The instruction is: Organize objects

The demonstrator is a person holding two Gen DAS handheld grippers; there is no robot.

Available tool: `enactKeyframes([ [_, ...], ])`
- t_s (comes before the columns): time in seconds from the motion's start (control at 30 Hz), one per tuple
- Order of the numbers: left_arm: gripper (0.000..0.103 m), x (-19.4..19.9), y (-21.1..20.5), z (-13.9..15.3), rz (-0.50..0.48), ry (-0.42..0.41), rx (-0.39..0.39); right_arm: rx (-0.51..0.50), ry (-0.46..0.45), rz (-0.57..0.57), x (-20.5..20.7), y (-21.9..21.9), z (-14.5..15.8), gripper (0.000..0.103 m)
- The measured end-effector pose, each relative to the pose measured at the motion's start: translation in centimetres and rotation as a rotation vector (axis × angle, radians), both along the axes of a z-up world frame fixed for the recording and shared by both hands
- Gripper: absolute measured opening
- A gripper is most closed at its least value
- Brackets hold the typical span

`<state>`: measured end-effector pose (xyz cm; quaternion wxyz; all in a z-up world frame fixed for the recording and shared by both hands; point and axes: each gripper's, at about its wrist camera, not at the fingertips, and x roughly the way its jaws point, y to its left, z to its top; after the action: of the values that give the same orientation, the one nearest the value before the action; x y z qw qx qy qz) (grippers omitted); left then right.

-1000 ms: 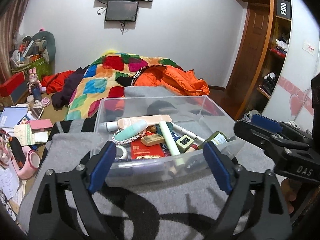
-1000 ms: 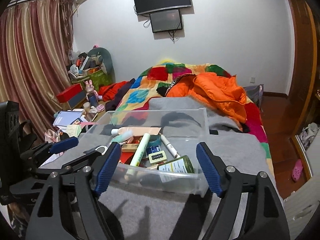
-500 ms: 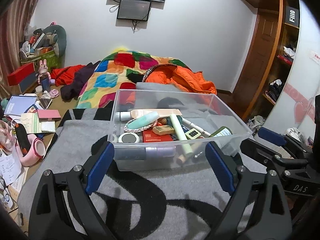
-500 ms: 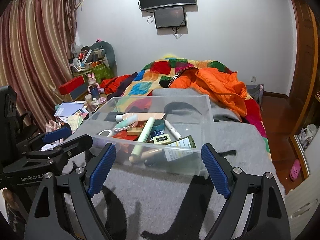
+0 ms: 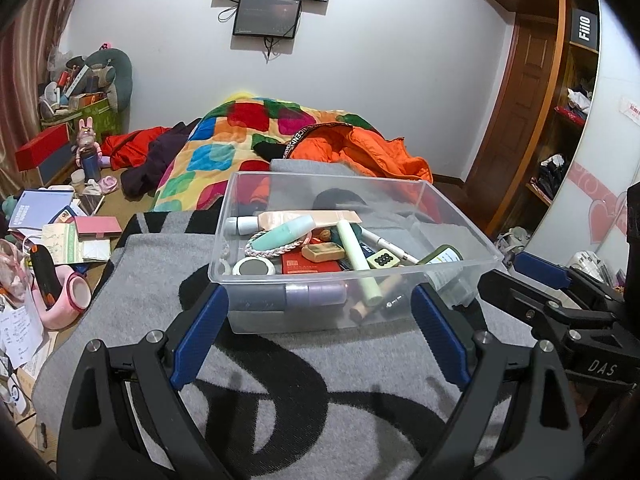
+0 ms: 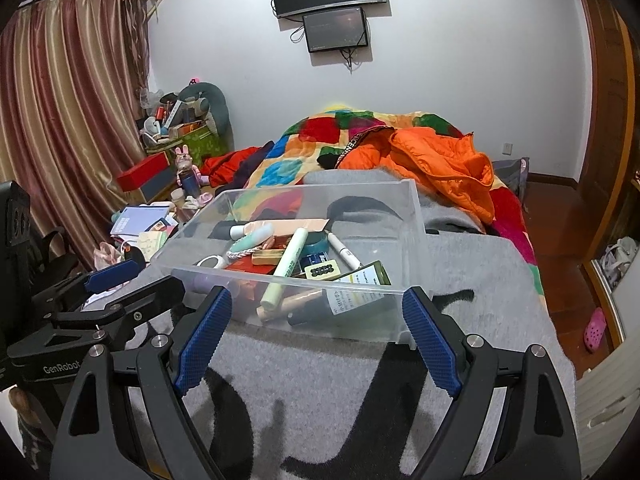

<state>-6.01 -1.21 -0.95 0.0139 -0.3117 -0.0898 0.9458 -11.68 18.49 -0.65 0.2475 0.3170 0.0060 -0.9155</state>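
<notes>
A clear plastic bin [image 5: 476, 236] sits on a grey blanket with black letters [image 5: 140, 280]; it also shows in the right wrist view [image 6: 412, 220]. It holds several small items: a mint tube [image 5: 282, 232], a pale green tube [image 5: 354, 258], a red card box [image 5: 302, 266], a round compact [image 5: 253, 267], a green bottle [image 6: 362, 278]. My left gripper [image 5: 320, 332] is open and empty, just short of the bin's near wall. My right gripper [image 6: 316, 336] is open and empty, in front of the bin's near right corner.
The bed behind holds a patchwork quilt [image 5: 224, 148] and an orange jacket [image 5: 360, 152]. Books, papers and pink slippers [image 5: 60, 296] clutter the floor at left. A wooden wardrobe [image 5: 540, 120] stands at right. Curtains [image 6: 60, 120] hang at left.
Both grippers have drawn back and risen from the bin, so more of the grey blanket shows in front of it. Both stay open. The bin has not moved.
</notes>
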Motion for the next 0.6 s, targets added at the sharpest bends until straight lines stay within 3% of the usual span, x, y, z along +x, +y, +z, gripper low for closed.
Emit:
enactKeyframes([
  [0.6, 0.094, -0.14, 0.03, -0.10, -0.005, -0.009, 0.005, 0.001, 0.000, 0.005, 0.24, -0.15, -0.06, 0.085],
])
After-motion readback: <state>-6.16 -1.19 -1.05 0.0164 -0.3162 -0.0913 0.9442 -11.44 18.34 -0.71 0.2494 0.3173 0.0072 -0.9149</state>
